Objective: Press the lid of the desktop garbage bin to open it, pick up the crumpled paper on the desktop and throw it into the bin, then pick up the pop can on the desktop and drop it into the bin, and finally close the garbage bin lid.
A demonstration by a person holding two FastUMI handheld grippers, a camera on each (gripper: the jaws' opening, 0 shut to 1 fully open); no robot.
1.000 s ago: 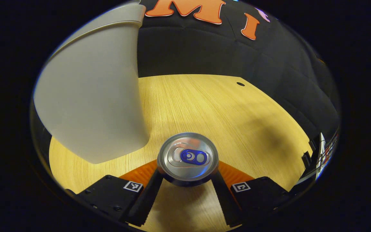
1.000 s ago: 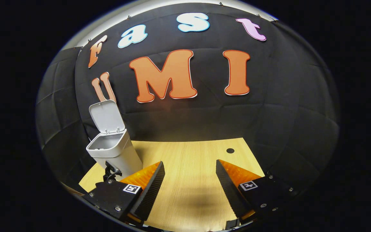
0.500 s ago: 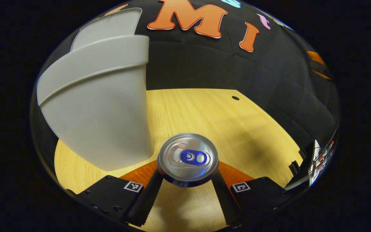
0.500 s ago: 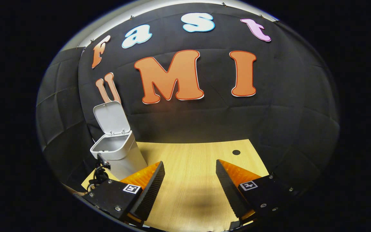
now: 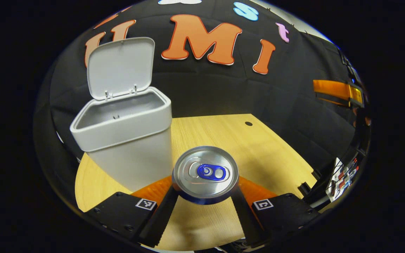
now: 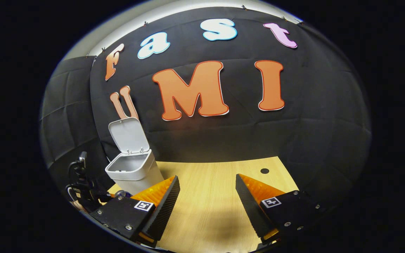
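In the left gripper view, the left gripper holds the silver aluminium pop can with a blue pull tab upright, one finger pressed on each side of it, its top facing the camera. The wooden tabletop lies below the can. Ahead of the fingers and to their left stands the small white plastic desktop bin, its hinged white lid tipped up and back. A second ago the bin's wall loomed large beside the left finger and its rim reached the top of the view; now the whole bin shows from above the rim, its mouth and inner walls visible, so the can sits higher against the bin than before. The inside bottom of the bin cannot be seen.

In the right gripper view, the right gripper has its fingers spread wide with nothing between them, above bare wood. The bin sits beyond its left finger, smaller and farther off than a second ago. The left gripper's body now appears left of that finger, beside the bin.
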